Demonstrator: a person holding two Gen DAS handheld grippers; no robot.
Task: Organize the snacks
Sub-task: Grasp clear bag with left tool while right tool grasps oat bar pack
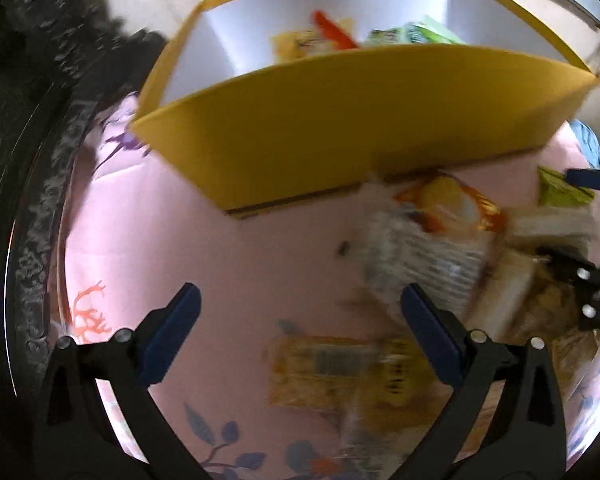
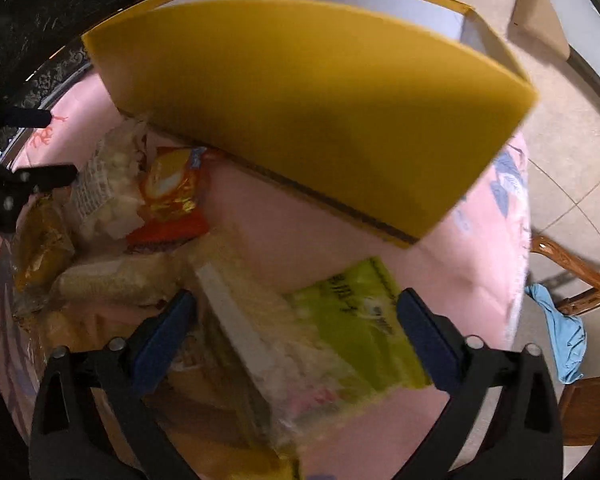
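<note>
Reaching for loose snack packets
Both hand-held grippers released: left [image 1: 300,334] over yellow packet [image 1: 340,368], right [image 2: 296,334] over green packet [image 2: 360,320]; centre before clenching

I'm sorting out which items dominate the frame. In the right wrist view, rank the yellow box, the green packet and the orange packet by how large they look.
1. yellow box, by far the largest.
2. green packet; it lies nearest the camera, so its true size is unsure.
3. orange packet, smallest, though farther off.
</note>
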